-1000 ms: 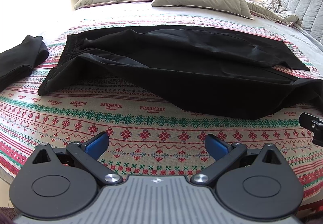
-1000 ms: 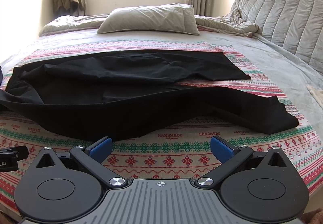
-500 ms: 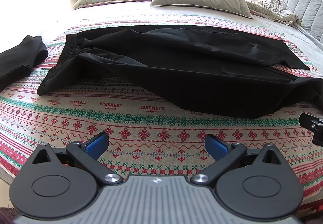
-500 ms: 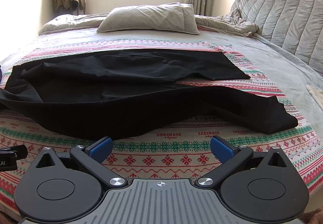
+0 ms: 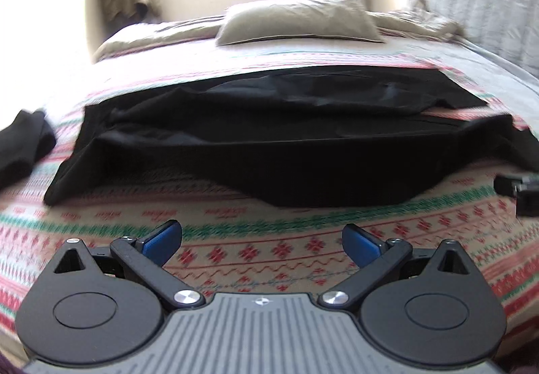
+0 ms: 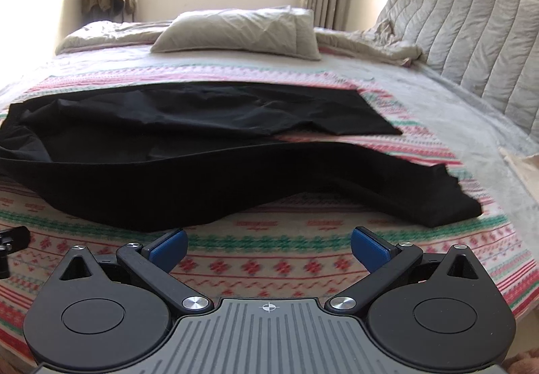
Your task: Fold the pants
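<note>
Black pants lie spread sideways across a patterned bedspread, waistband at the left, two legs splaying to the right. The near leg ends in a cuff at the right. My left gripper hovers open over the bedspread, just short of the pants' near edge. My right gripper is open too, with the near leg's lower edge just beyond its blue fingertips. Neither holds anything. The left wrist view is blurred.
A second dark garment lies folded at the bed's left side. A grey pillow and a rumpled quilt sit at the back, a padded headboard at the right. The other gripper's tip shows at the right edge.
Both grippers have moved forward toward the pants, and the left one has swung, blurring its view. The pants have not moved.
</note>
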### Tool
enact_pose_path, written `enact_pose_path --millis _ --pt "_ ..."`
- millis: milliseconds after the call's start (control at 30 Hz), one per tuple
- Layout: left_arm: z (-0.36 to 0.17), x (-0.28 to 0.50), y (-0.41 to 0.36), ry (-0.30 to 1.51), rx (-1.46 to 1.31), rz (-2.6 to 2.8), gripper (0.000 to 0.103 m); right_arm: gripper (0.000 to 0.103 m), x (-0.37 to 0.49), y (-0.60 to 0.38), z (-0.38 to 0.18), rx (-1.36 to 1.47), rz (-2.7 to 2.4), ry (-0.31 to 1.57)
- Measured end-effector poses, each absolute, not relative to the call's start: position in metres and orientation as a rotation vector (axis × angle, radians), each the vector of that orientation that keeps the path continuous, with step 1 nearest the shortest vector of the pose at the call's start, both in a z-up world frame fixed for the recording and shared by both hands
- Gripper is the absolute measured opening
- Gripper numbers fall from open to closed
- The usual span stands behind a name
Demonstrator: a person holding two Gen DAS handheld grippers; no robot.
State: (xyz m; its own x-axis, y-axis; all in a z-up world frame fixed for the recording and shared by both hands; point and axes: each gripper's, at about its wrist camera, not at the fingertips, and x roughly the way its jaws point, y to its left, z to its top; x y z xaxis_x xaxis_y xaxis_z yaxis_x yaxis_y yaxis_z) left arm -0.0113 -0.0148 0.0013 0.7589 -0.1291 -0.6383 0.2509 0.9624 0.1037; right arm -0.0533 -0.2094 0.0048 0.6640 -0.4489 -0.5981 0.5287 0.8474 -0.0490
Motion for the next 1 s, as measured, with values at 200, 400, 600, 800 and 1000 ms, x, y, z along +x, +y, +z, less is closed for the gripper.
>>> enact_pose_path --millis 200,400,600,800,1000 --pt "0.016 0.003 -0.018 0.698 0.185 -0.435 0.103 0.103 -0.068 -0.267 0.02 0.24 -0.562 0.697" --pt "0.042 0.019 -0.035 0.601 0.232 -0.581 0.103 0.103 -0.077 -0.351 0.031 0.422 -0.61 0.684" --pt "0.036 0.03 -0.06 0.558 0.275 -0.746 0.093 0.102 -0.074 -0.415 0.021 0.617 -0.697 0.614" --pt "0.012 0.031 -0.063 0.592 0.272 -0.852 0.075 0.095 -0.072 -0.449 -0.009 0.805 -0.709 0.561" --pt "0.008 0.026 -0.075 0.564 0.363 -0.862 0.045 0.079 -0.047 -0.472 -0.022 0.894 -0.708 0.53"
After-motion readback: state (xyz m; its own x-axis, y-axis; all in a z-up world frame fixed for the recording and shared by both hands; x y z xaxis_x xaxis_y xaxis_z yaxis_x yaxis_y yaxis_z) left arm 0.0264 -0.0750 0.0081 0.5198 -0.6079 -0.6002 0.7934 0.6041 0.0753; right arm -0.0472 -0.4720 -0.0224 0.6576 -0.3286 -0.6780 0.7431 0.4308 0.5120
